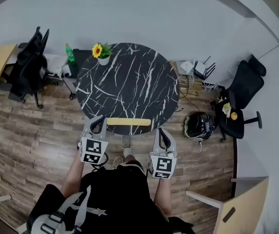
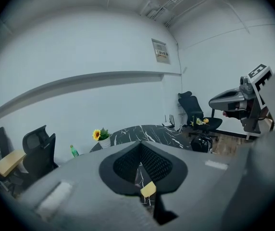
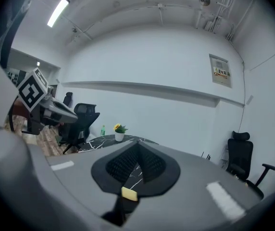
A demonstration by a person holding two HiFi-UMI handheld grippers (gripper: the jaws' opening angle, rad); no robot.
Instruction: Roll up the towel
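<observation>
Towel (image 1: 129, 122), a yellow roll, lies on the near edge of the black marble table (image 1: 129, 72). Its long axis runs crosswise from one gripper to the other. The left gripper (image 1: 99, 123) is just off its left end. The right gripper (image 1: 162, 133) is off its right end, a little further back toward the person. Both have their jaws closed on nothing, so the rolling looks done.
</observation>
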